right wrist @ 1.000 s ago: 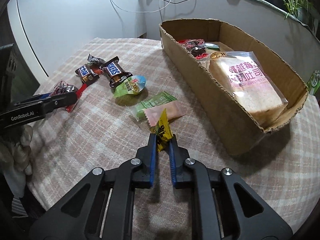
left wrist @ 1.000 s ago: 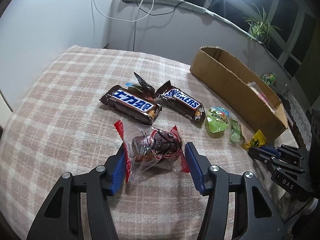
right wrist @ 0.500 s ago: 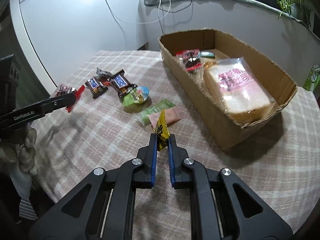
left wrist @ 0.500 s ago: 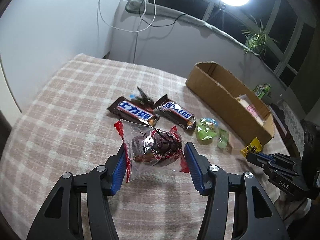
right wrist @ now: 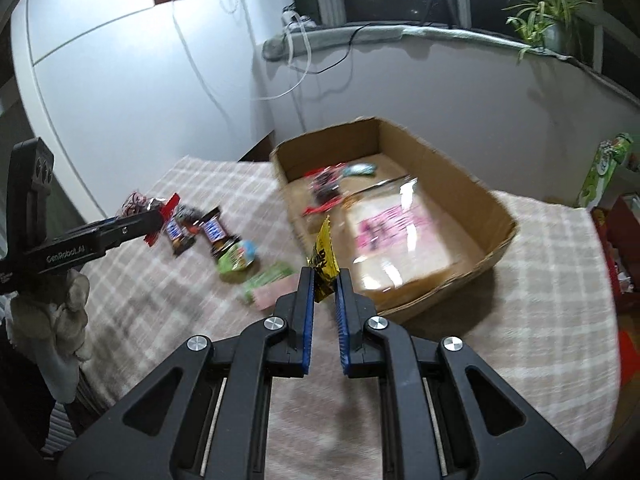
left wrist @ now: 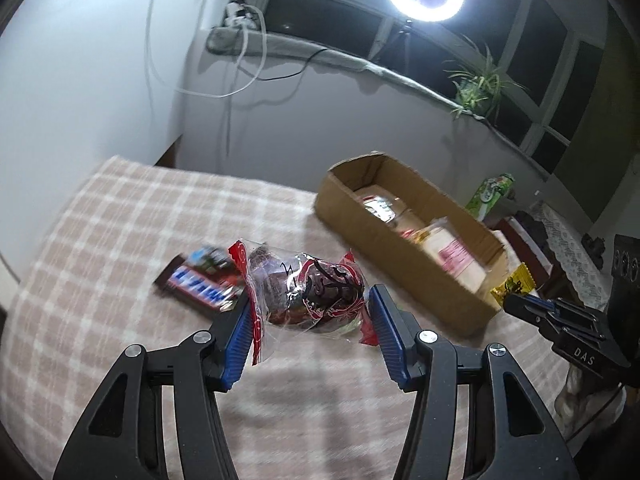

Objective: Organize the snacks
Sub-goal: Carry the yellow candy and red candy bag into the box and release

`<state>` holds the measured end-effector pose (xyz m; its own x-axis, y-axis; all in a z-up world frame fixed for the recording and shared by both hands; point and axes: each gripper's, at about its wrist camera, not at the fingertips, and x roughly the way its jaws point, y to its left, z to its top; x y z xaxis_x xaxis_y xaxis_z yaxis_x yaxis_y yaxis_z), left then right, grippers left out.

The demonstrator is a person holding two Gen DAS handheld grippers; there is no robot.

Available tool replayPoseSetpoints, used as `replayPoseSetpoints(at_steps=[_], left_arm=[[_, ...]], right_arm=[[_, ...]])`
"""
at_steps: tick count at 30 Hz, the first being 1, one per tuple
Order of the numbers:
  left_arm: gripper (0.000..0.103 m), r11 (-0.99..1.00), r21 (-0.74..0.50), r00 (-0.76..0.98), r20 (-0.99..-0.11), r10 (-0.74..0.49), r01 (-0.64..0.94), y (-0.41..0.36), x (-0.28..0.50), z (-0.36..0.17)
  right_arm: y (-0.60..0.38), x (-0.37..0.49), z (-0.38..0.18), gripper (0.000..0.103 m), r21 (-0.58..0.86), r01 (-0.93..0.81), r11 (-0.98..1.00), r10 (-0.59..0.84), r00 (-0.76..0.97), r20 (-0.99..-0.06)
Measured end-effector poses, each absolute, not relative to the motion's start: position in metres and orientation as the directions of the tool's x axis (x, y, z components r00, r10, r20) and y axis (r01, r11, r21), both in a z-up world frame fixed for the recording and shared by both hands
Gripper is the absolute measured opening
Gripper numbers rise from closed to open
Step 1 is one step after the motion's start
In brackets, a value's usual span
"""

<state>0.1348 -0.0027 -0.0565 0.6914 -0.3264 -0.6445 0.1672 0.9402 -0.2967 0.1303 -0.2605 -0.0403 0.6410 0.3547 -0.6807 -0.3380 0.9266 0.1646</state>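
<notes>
My left gripper (left wrist: 310, 304) is shut on a clear red-edged bag of dark snacks (left wrist: 308, 292) and holds it in the air above the checked tablecloth. It also shows in the right wrist view (right wrist: 154, 216). My right gripper (right wrist: 323, 276) is shut on a small yellow packet (right wrist: 324, 258), raised near the front left wall of the cardboard box (right wrist: 496, 236). The box (left wrist: 404, 256) holds a pink-labelled bread bag (right wrist: 400, 232) and small snacks.
Two Snickers bars (right wrist: 196, 232), a green jelly cup (right wrist: 238, 258) and a green and pink packet (right wrist: 268, 284) lie on the table left of the box. A Snickers bar (left wrist: 196, 284) shows under my left gripper. A green carton (right wrist: 604, 168) stands beyond the table.
Both grippers have lifted their snacks off the table and risen. The views have tilted up, and the right gripper has moved closer to the box.
</notes>
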Motion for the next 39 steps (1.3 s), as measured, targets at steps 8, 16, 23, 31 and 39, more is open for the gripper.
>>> replayPoseSetpoints(at_steps=[8,16,23,31,39], left_arm=[[0.055,0.929,-0.296,0.692,-0.623,-0.365,0.223,-0.036,0.155,-0.041],[0.055,0.914,-0.313,0.679,-0.614,-0.403,0.259,-0.065,0.184,-0.034],[0.055,0.907,-0.325,0.661,-0.622,-0.419,0.268,-0.088,0.212,-0.036],[0.055,0.913,-0.299,0.630,-0.660,-0.409,0.279,-0.117,0.244,-0.050],[0.056,0.915,-0.278,0.611,-0.681,-0.403,0.293,-0.133,0.255,-0.059]], right_arm=[[-0.288,0.158,-0.026,0.010,0.137,-0.299,0.945,0.310,0.672,-0.673],[-0.304,0.192,-0.025,0.010,0.140,-0.281,0.949,0.299,0.672,-0.678],[-0.309,0.227,-0.034,0.010,0.131,-0.271,0.953,0.283,0.655,-0.700],[-0.313,0.252,-0.052,0.010,0.125,-0.261,0.957,0.267,0.629,-0.730],[-0.311,0.257,-0.055,0.026,0.099,-0.267,0.958,0.252,0.632,-0.733]])
